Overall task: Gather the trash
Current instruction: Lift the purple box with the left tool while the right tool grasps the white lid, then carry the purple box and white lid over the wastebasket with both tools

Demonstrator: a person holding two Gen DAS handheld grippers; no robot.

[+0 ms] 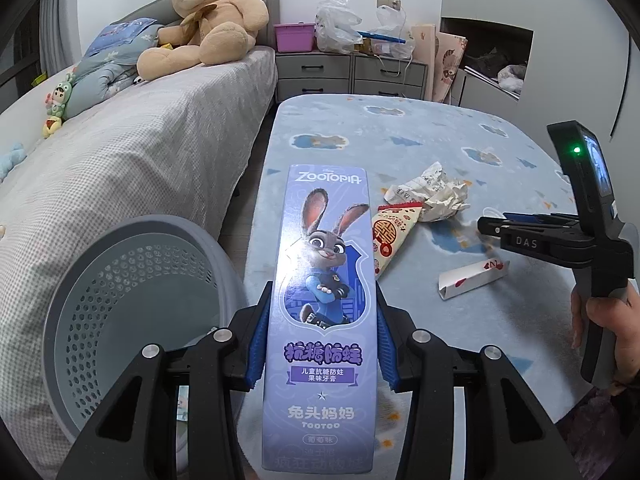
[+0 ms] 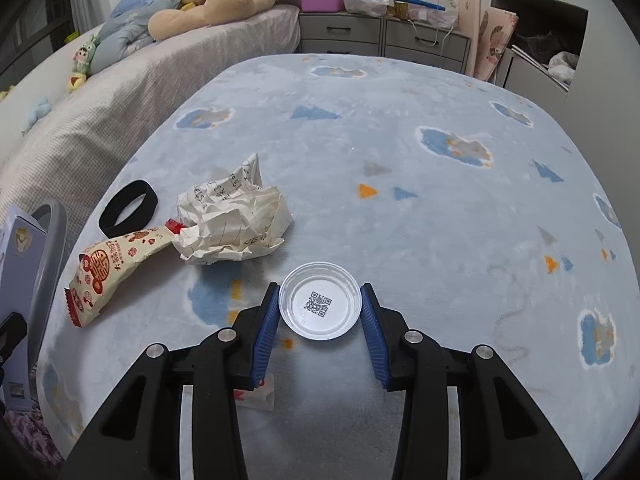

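Observation:
My left gripper (image 1: 322,334) is shut on a long purple Zootopia toothpaste box (image 1: 324,280), held beside a grey perforated bin (image 1: 132,320) at lower left. My right gripper (image 2: 320,312) has its jaws around a clear plastic lid with a QR code (image 2: 319,305); its pads touch the lid's rim on both sides. On the blue blanket lie crumpled paper (image 2: 234,220), a red-and-cream snack wrapper (image 2: 116,268), a black band (image 2: 128,208) and a small white carton (image 1: 472,278). The right gripper (image 1: 490,226) also shows in the left wrist view.
The blue patterned blanket (image 2: 400,160) covers the low surface. A grey bed (image 1: 140,152) with a teddy bear (image 1: 212,20) runs along the left. Grey drawers (image 1: 348,72) with bags and a pink box stand at the back.

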